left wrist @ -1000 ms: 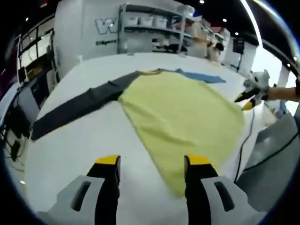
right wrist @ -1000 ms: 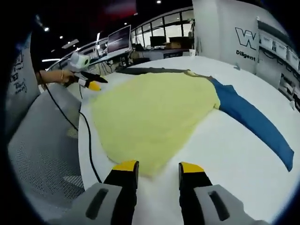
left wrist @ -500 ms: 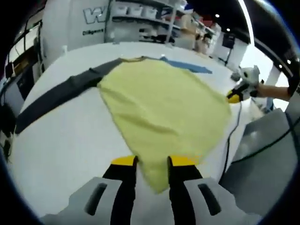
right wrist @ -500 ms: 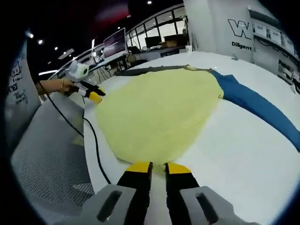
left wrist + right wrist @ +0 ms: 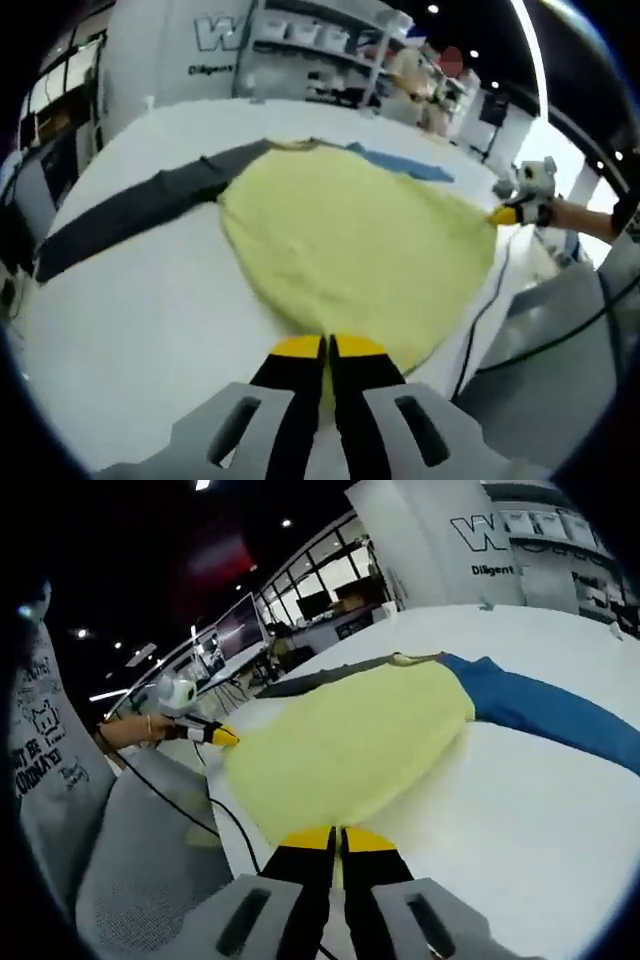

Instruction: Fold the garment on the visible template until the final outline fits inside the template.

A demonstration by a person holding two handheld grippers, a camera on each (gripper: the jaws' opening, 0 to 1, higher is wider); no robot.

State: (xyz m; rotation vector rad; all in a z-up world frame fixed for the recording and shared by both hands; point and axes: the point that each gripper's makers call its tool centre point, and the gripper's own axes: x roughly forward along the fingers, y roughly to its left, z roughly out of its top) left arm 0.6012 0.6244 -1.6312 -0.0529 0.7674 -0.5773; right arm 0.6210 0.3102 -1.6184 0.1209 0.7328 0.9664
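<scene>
Both the left gripper (image 5: 327,347) and right gripper (image 5: 338,837) are clamped on the hem of the yellow shirt (image 5: 350,240) (one grey sleeve, one blue) spread on the white table (image 5: 130,300).

- The white worktop (image 5: 130,300) spreads wide.
- Beyond the worktop's far edge stand shelves (image 5: 310,45) with white bins beside a white wall panel (image 5: 170,50) bearing dark lettering.
- A black cable (image 5: 175,805) trails off the worktop's near edge.
- Monitors (image 5: 235,630) sit on desks behind the worktop.
</scene>
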